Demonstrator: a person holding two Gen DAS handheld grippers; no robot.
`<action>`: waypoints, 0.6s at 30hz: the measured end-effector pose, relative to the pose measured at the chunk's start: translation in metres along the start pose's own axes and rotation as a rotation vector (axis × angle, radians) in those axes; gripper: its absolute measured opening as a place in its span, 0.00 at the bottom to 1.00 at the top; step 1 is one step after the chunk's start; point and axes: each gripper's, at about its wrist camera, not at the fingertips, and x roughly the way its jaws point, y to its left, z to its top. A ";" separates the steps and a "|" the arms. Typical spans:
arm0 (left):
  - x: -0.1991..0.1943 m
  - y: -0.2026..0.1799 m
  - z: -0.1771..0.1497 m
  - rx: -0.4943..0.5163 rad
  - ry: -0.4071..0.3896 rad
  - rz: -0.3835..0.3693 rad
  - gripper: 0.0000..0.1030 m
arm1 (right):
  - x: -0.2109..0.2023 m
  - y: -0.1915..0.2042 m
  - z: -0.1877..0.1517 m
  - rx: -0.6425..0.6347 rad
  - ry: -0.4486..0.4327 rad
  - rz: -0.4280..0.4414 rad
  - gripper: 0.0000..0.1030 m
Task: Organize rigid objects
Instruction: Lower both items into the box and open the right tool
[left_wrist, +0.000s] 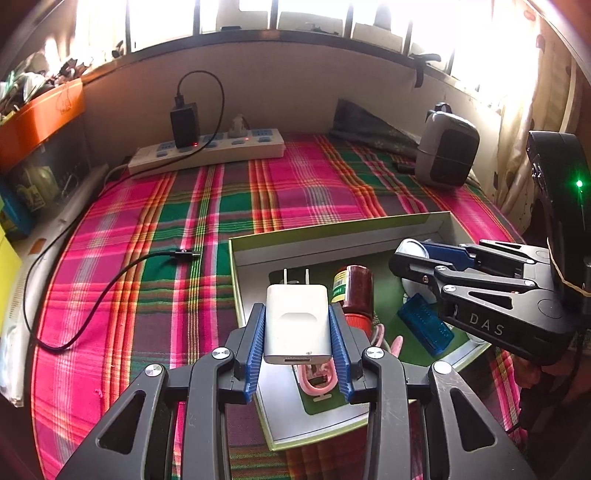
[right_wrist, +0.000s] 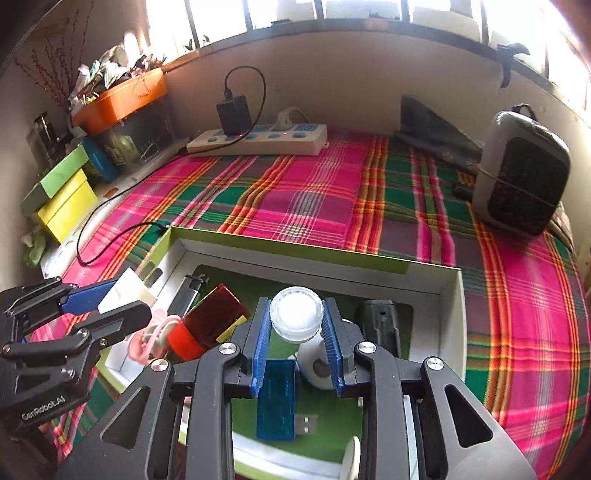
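A white USB charger (left_wrist: 296, 325) is clamped in the left tongs (left_wrist: 297, 345) above the shallow box (left_wrist: 332, 236), long axis and prongs pointed away toward the power strip (left_wrist: 207, 153). A small clear jar (right_wrist: 295, 314) is clamped in the right tongs (right_wrist: 297, 341) over the same box.

The pink cable (left_wrist: 317, 380) (coiled) lies mostly hidden behind the charger (left_wrist: 297, 323).

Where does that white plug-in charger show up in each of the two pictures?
Left wrist view: the white charger sits bottom centre, gripped in the left claw, prongs pointing away.
Right wrist view: the charger is at left, beside the blue pads.
Shared landmark: the white power strip against the far wall.
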 end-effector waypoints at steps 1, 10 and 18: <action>0.001 0.000 0.000 0.002 0.000 -0.004 0.31 | 0.002 0.000 0.001 0.000 0.004 0.001 0.28; 0.009 -0.003 0.000 0.014 0.013 -0.004 0.31 | 0.020 0.001 0.005 -0.015 0.024 -0.005 0.28; 0.014 -0.002 0.000 0.010 0.026 0.000 0.31 | 0.030 -0.001 0.005 -0.012 0.032 -0.011 0.28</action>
